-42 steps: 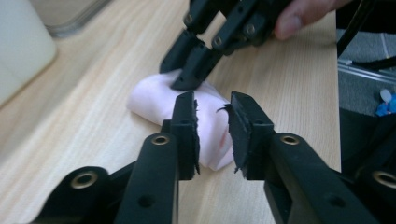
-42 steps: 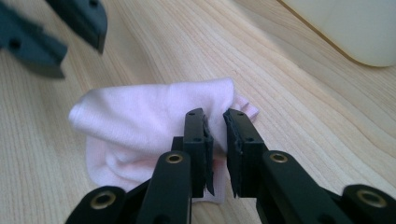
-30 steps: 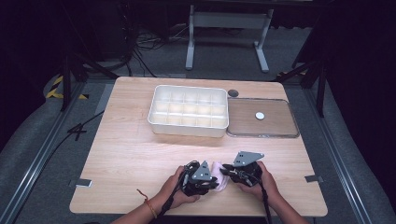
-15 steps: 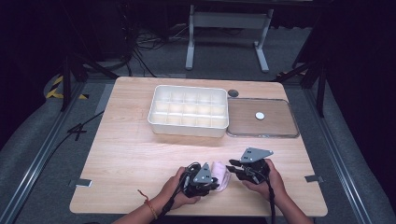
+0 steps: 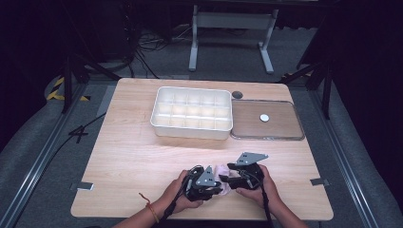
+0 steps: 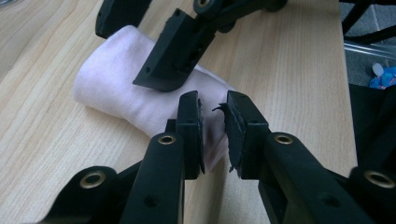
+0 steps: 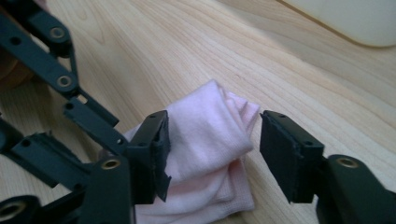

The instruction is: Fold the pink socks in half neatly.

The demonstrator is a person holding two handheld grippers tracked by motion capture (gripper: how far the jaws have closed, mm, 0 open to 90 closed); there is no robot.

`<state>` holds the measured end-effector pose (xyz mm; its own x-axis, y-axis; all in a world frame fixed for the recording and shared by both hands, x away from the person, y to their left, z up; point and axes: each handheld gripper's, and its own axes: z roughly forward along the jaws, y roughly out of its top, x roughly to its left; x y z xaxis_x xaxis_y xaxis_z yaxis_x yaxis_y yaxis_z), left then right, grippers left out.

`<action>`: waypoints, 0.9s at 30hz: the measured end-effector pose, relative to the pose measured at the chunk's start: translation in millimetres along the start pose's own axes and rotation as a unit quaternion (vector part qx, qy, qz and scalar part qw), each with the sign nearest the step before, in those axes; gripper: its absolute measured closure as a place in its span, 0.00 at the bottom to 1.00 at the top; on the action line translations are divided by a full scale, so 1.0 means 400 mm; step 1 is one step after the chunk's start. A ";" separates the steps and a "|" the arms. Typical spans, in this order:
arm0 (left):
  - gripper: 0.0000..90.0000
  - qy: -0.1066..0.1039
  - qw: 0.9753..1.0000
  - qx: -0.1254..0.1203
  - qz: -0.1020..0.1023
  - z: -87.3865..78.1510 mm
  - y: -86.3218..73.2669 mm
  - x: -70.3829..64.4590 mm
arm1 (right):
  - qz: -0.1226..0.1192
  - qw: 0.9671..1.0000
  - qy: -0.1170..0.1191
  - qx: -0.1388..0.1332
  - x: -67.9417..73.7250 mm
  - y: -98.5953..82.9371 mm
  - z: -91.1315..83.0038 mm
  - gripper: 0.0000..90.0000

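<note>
A folded pale pink sock (image 5: 221, 170) lies near the table's front edge, between my two grippers. In the left gripper view, my left gripper (image 6: 214, 126) has its jaws nearly together, with the near edge of the sock (image 6: 116, 88) pinched between them. My right gripper (image 7: 212, 154) is open, and its jaws straddle the folded end of the sock (image 7: 205, 126) without squeezing it. In the high view the left gripper (image 5: 217, 187) and the right gripper (image 5: 228, 176) point at each other over the cloth, each held by a hand.
A white compartment tray (image 5: 192, 113) stands at the middle back. To its right lies a flat clear lid (image 5: 285, 130) carrying a small white disc (image 5: 264, 117). A dark round spot (image 5: 237, 94) sits behind it. Bare wood (image 5: 128, 156) stretches to the left.
The right gripper has shifted slightly over the sock and stands a little higher. More of the pink cloth shows between the grippers. The left hand has hardly moved.
</note>
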<state>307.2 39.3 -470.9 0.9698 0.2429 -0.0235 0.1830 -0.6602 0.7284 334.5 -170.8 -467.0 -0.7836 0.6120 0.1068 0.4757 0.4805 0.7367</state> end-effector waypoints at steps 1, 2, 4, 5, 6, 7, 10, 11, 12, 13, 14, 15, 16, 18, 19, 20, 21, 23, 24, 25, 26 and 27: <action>0.84 -0.001 1.000 0.004 0.002 -0.002 0.001 -0.002 | 0.005 1.000 0.001 0.002 -0.004 -0.001 0.000 0.41; 0.82 -0.007 1.000 0.008 0.009 -0.005 0.004 -0.005 | 0.026 0.999 0.023 0.010 -0.019 -0.007 0.007 0.40; 0.81 -0.009 1.000 0.011 0.011 -0.008 0.005 -0.006 | 0.040 0.998 0.040 0.012 -0.026 -0.011 0.013 0.41; 0.77 -0.005 1.000 0.013 0.016 -0.016 0.007 -0.008 | 0.038 0.998 0.055 0.014 -0.031 -0.013 0.019 0.44; 0.77 -0.007 1.000 0.017 0.019 -0.028 0.009 -0.010 | 0.038 0.998 0.055 0.014 -0.031 -0.013 0.019 0.44; 0.74 -0.006 0.999 0.018 0.028 -0.042 0.010 -0.010 | 0.031 0.997 0.064 0.018 -0.030 -0.010 0.021 0.49; 0.60 0.028 0.998 0.037 0.039 -0.114 0.000 0.008 | 0.022 0.996 0.077 0.026 -0.021 -0.004 0.027 0.56; 0.55 0.045 0.997 0.043 0.035 -0.133 -0.014 0.015 | 0.025 0.996 0.081 0.029 -0.021 -0.003 0.027 0.59; 0.53 0.045 0.997 0.043 0.035 -0.133 -0.014 0.015 | 0.026 0.996 0.085 0.029 -0.023 -0.003 0.027 0.60; 0.50 0.071 0.996 0.051 0.020 -0.171 -0.053 0.035 | 0.030 0.995 0.089 0.029 -0.024 -0.002 0.027 0.62; 0.48 0.092 0.994 0.053 0.010 -0.193 -0.080 0.048 | 0.029 0.995 0.091 0.029 -0.025 -0.002 0.028 0.63; 0.44 0.100 0.994 0.054 0.003 -0.205 -0.097 0.057 | 0.031 0.995 0.095 0.031 -0.025 -0.001 0.027 0.65; 0.41 0.113 0.992 0.053 -0.013 -0.221 -0.119 0.067 | 0.030 0.994 0.095 0.031 -0.024 0.000 0.027 0.65; 0.34 0.137 0.988 0.060 -0.027 -0.250 -0.158 0.088 | 0.029 0.994 0.096 0.031 -0.024 0.001 0.028 0.67; 0.32 0.146 0.987 0.058 -0.041 -0.263 -0.177 0.098 | 0.028 0.995 0.096 0.031 -0.023 0.001 0.027 0.68; 0.29 0.146 0.987 0.058 -0.041 -0.263 -0.177 0.098 | 0.028 0.995 0.096 0.031 -0.023 0.001 0.027 0.68; 0.29 0.151 0.985 0.052 -0.059 -0.281 -0.203 0.111 | 0.026 0.995 0.094 0.030 -0.022 0.001 0.027 0.70; 0.27 0.161 0.983 0.050 -0.074 -0.298 -0.235 0.123 | 0.021 0.995 0.093 0.027 -0.019 0.001 0.024 0.72; 0.26 0.165 0.982 0.052 -0.080 -0.304 -0.248 0.127 | 0.020 0.995 0.092 0.025 -0.018 0.001 0.023 0.73; 0.26 0.167 0.981 0.051 -0.085 -0.310 -0.260 0.130 | 0.019 0.995 0.091 0.025 -0.017 0.001 0.021 0.74; 0.26 0.166 0.981 0.045 -0.090 -0.315 -0.272 0.134 | 0.016 0.995 0.092 0.025 -0.016 0.002 0.018 0.75; 0.25 0.163 0.980 0.040 -0.102 -0.319 -0.284 0.139 | 0.010 0.995 0.091 0.023 -0.017 0.003 0.016 0.76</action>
<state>319.7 218.6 -467.5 0.8105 0.5819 0.0669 0.3927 -0.6246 0.6750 342.8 -170.4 -471.2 -0.8313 0.4994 0.2440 0.5068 0.5007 0.7018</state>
